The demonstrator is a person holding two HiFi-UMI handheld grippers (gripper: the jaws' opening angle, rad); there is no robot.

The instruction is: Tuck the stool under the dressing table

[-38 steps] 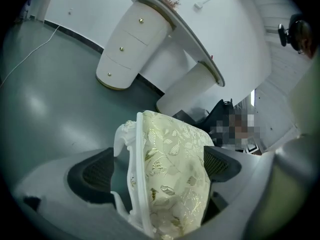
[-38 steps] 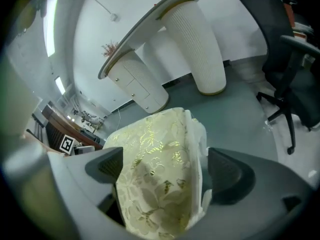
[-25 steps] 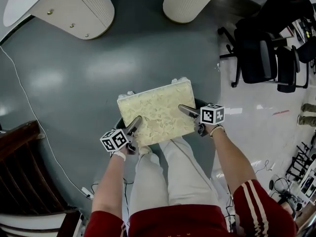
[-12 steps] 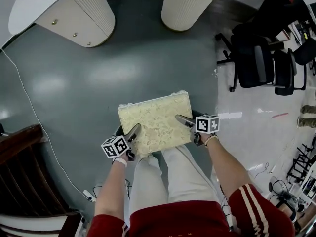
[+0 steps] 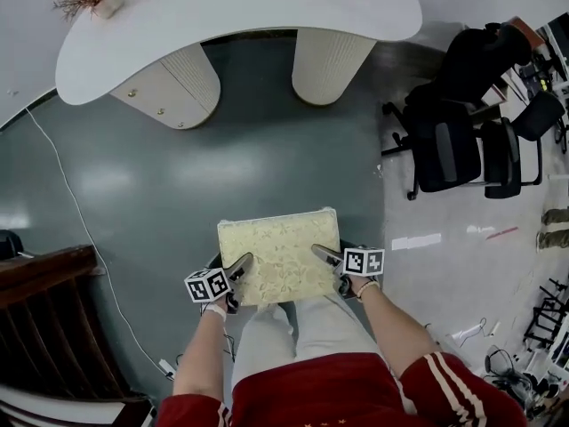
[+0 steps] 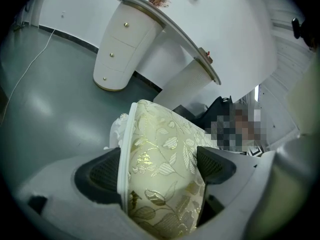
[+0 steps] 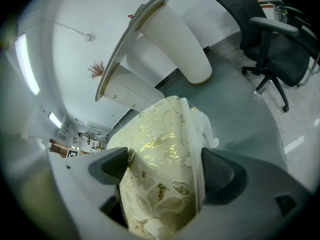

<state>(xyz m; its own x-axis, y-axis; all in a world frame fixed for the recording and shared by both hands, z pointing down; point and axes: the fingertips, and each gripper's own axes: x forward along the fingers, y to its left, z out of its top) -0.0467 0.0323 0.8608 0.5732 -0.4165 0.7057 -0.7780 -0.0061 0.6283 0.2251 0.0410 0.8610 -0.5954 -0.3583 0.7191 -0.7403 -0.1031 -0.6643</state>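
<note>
Head view, looking steeply down: you stand on a grey floor (image 5: 133, 176) with the stool (image 5: 278, 256) right in front of your legs, its cream leaf-patterned seat facing up. The seat's long side runs across you, left to right. Your left gripper (image 5: 242, 263) bites its near left corner and your right gripper (image 5: 320, 253) bites its right edge, so each hand is equally close to it. The white surface (image 5: 240, 16) lies straight ahead, well apart from the stool, standing on a drawer leg (image 5: 173, 92) and a ribbed leg (image 5: 331, 60). The gap between those legs is roughly in line with the seat, and the move ahead likely turns on carrying the stool forward into it.

Left gripper view: the jaws are clamped on the thick seat cushion, one dark pad (image 6: 102, 176) on each face, with the surface beyond.

Right gripper view: the same hold, the jaws pressing the cushion from both faces, with the ribbed leg and an office chair (image 7: 272, 44) further off
</note>
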